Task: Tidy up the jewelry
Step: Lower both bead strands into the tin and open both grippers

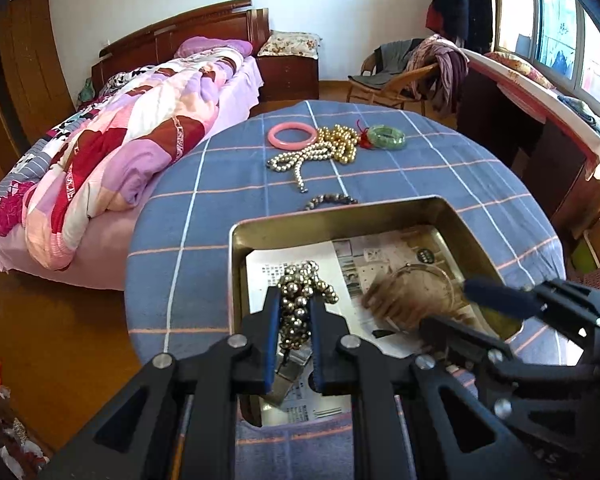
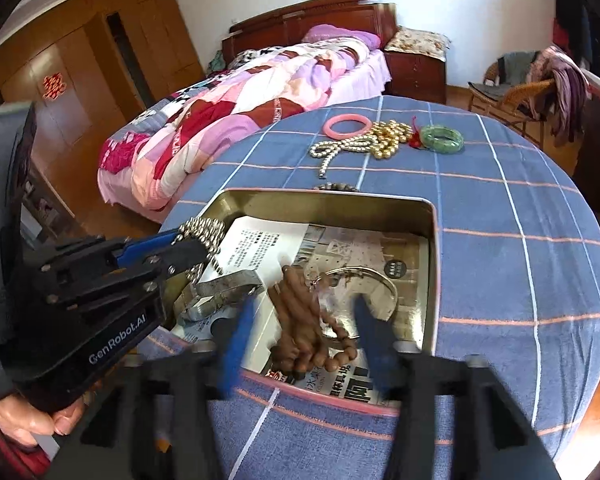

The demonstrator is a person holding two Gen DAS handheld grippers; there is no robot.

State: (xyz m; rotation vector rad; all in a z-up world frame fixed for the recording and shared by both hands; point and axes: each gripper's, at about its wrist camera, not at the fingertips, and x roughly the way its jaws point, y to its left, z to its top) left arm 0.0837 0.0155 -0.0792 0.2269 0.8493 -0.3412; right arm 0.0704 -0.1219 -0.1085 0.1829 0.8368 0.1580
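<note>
Over the metal tin [image 1: 452,210], our left gripper [image 1: 296,312] pinches a silver bead necklace [image 1: 300,292]; we lower before releasing, right gripper [image 2: 300,320] spread above brown beads [image 2: 300,312].

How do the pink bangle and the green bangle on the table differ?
The pink bangle is plain, smooth and opaque; the green bangle looks mottled and glassy. The green one has a red tassel beside it; the pink one has none. The pink lies left of the gold bead pile, the green to its right. Both lie flat on the blue checked cloth, outside the tin.
</note>
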